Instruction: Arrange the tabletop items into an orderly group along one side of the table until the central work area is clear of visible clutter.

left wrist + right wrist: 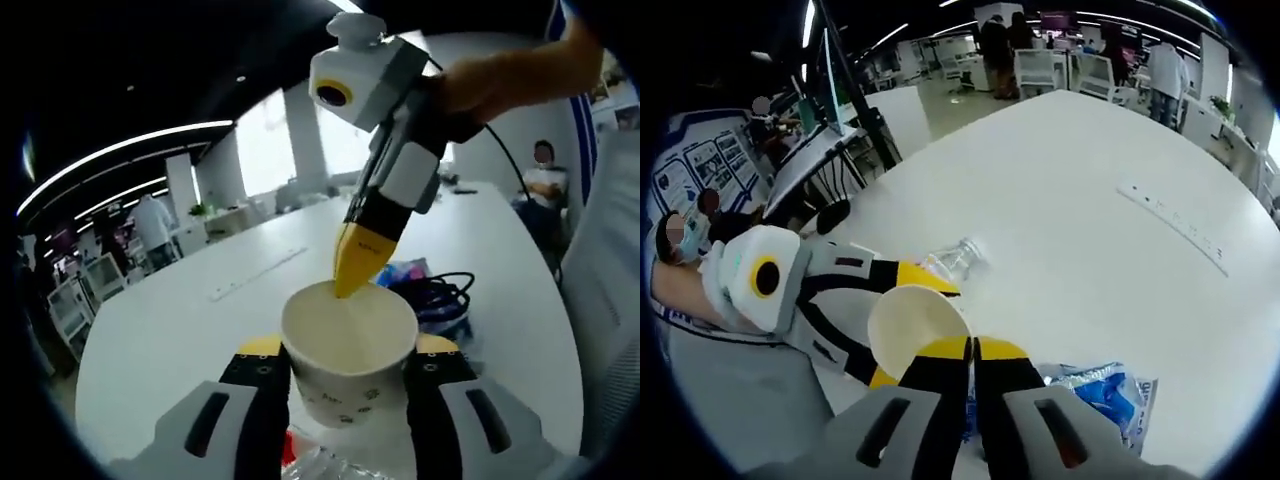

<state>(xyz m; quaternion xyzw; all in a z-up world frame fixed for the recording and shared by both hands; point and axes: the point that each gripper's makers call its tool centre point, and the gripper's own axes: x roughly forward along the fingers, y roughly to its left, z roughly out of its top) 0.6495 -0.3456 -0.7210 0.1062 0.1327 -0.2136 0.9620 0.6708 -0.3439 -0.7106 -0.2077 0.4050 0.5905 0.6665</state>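
Note:
A white paper cup [348, 375] with small dark prints stands upright between the jaws of my left gripper [348, 350], which is shut on its sides. The cup looks empty inside. My right gripper [355, 270] comes down from the upper right, its yellow tips together at the cup's far rim. In the right gripper view my right gripper [972, 348] is shut, right beside the cup [912, 322], with the left gripper [905, 325] reaching in from the left around it. I cannot tell whether the right tips pinch the rim.
A clear plastic bottle [958, 258] lies on the white table [1070, 170] behind the cup. A blue packet [1105, 390] lies to the right, and a coiled black cable [445, 295] lies beside it. A long cable slot [1170, 225] crosses the table. People sit and stand farther off.

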